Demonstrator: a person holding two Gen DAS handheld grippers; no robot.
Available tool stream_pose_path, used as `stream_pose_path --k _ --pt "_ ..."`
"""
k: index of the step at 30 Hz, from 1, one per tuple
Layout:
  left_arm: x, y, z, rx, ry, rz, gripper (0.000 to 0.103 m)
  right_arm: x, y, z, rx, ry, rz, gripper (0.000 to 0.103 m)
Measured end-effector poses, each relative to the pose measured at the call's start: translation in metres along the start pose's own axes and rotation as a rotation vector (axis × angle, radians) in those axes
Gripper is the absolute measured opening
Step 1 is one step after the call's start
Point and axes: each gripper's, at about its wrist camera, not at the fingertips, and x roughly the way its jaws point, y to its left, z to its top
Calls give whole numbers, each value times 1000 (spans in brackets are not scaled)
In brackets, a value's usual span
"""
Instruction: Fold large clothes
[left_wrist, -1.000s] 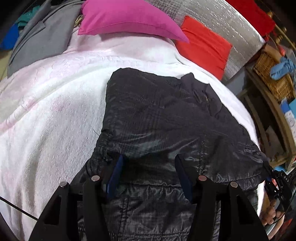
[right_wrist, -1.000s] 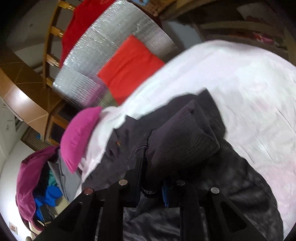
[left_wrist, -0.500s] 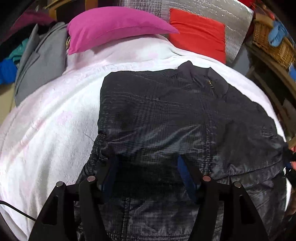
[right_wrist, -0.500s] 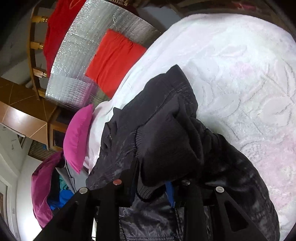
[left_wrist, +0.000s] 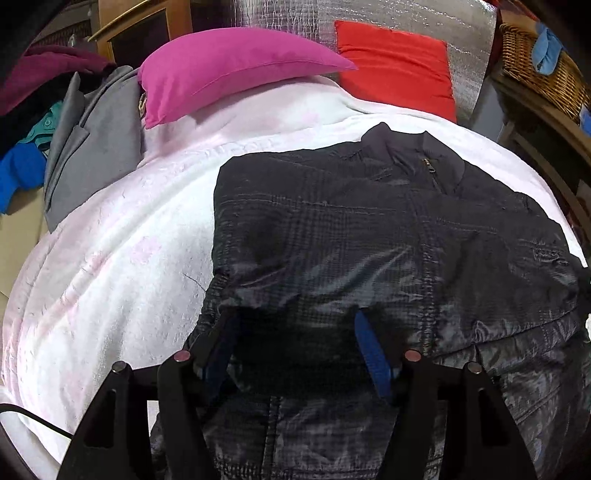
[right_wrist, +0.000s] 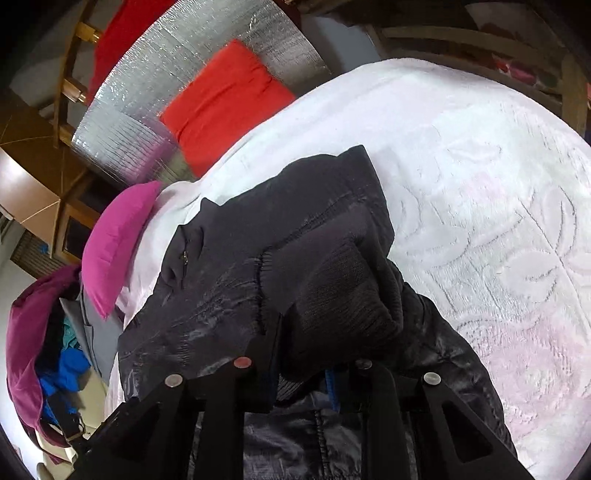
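A black quilted jacket (left_wrist: 369, 229) lies spread on a white and pink blanket (left_wrist: 110, 277), collar and zip toward the pillows. My left gripper (left_wrist: 293, 321) hangs low over the jacket's lower part. Its blue-padded fingers (left_wrist: 373, 354) stand wide apart with dark fabric lying between them, and the tips are tucked under a fold. In the right wrist view my right gripper (right_wrist: 314, 369) has the jacket's (right_wrist: 221, 295) ribbed knit sleeve cuff (right_wrist: 332, 295) between its jaws. The jaws are closing on it, and the cuff bulges up past the fingers.
A magenta pillow (left_wrist: 229, 66) and a red pillow (left_wrist: 395, 62) lean on a silver foil board (left_wrist: 369, 14) at the head of the bed. A grey garment (left_wrist: 92, 147) and other clothes are heaped at the left. A wicker basket (left_wrist: 535, 62) stands at the right. Bare blanket (right_wrist: 480, 184) lies right of the jacket.
The left gripper has rolled and slid sideways over the jacket, so the jacket now sits more squarely ahead. The right gripper has kept the cuff and tilted a little.
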Motion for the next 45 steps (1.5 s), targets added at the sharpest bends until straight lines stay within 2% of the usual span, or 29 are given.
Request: stream_pose_path --k 2,3,5,6,7,9,12,14,18,24,26,30,34,37,41,45 --pt "-2 1 -1 0 -3 2 66 -9 3 2 -30 -16 -26 29" --pt "-2 2 -1 0 -5 4 66 -16 4 3 -45 -37 -46 36" --pt "-4 3 -2 4 -10 10 66 -35 -1 6 -41 -119 -92 53" --pt "-4 3 -2 5 -11 11 66 -50 -7 9 -21 -196 -123 65" --pt "-4 3 -2 5 -11 12 66 -62 -11 11 -5 -264 -146 67" --pt "-4 4 -2 4 -11 14 66 -77 -15 13 -1 -338 -155 67" --pt "-3 3 -1 4 -9 18 66 -80 -10 10 -21 -346 -97 67" --pt "-3 1 -1 5 -9 18 66 -73 6 6 -92 -316 -65 65" --pt "-2 -1 -2 15 -7 24 66 -56 40 -8 -246 -280 -95 64" --pt "0 -1 0 9 -1 21 66 -28 52 -19 -285 -166 -75 63" --pt "0 -1 0 4 3 18 66 -13 48 -19 -278 -105 -95 61" --pt "1 6 3 -26 11 3 66 15 34 -18 -253 2 -138 49" --pt "1 16 6 -67 17 -15 66 12 30 -13 -242 -8 -122 44" --pt "-5 25 11 -90 -6 -26 66 -6 27 -6 -225 -58 -83 44" --pt "-8 51 18 -170 -23 -38 68 -20 0 14 -113 -102 -69 44" --pt "3 69 19 -230 14 -45 71 -14 -24 26 -17 -82 -59 44"
